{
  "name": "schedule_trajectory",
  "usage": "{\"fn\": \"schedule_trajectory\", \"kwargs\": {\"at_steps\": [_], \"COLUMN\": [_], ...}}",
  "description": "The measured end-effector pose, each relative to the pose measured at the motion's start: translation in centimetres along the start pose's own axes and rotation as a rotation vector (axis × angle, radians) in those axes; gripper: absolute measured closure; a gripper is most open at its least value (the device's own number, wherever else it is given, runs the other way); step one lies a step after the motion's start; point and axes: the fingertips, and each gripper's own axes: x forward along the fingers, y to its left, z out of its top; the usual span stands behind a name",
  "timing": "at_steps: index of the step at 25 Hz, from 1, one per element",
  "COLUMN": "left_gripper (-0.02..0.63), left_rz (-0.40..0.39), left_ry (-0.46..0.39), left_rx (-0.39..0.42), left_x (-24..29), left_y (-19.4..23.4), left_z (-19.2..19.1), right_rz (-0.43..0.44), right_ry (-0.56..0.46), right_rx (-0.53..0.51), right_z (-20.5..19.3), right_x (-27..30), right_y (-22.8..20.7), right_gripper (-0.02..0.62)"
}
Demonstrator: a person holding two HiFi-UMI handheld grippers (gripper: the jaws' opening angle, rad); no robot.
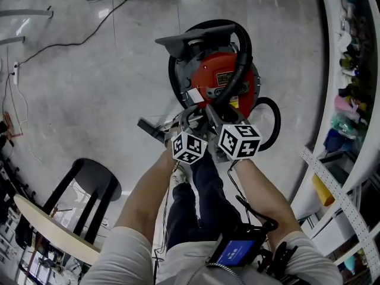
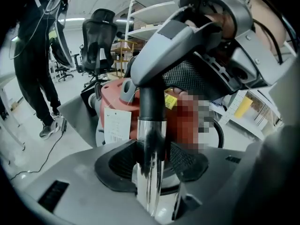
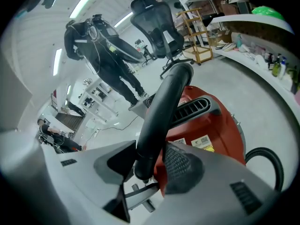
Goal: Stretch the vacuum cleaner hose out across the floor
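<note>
Grey polished floor [image 1: 89, 70] spreads under the whole scene, with shelving [image 1: 350, 100] along the right side. At its centre the left gripper [image 2: 152, 165] has its jaws spread wide, with a chrome tube [image 2: 149, 144] standing upright between the pads, which do not appear to press on it; the right gripper [image 3: 150, 165] is likewise spread, its pads either side of a black curved handle [image 3: 161, 111], a gap showing at the left pad. Both grippers sit close together, just in front of the red vacuum cleaner [image 1: 222, 79]; its hose [image 1: 244, 46] arcs over the canister and loops down the right side, not yet laid out. A stool [image 1: 95, 180] stands well apart at the left; a thin cable [image 1: 77, 40] trails across the floor beyond.

The tube looks stiff, smooth and probably slippery under the pads; the hose should be light and pliable but springy, inclined to curl back; the canister is likely the heavy part and may drag or tip under a hard pull. The matt black bend seems the surer place to grip, with the other gripper lower on the metal to steer.
</note>
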Motion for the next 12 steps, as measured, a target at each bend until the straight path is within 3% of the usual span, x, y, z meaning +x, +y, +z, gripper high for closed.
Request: {"fn": "schedule_trajectory", "kwargs": {"at_steps": [9,12], "left_gripper": [0.425,0.425], "left_rz": [0.000,-0.007], "left_ry": [-0.020,-0.022], "left_rx": [0.014,0.031], "left_x": [-0.8,-1.3], "left_y": [-0.2,-0.7], "left_z": [0.6,0.8], "right_rz": [0.078,0.125], "right_ry": [0.014,0.017], "right_rx": [0.011,-0.030], "right_z": [-0.6,-1.0], "right_x": [-1.8,-2.8], "right_y": [2.4,4.2], "right_gripper": [0.431,0.436]}}
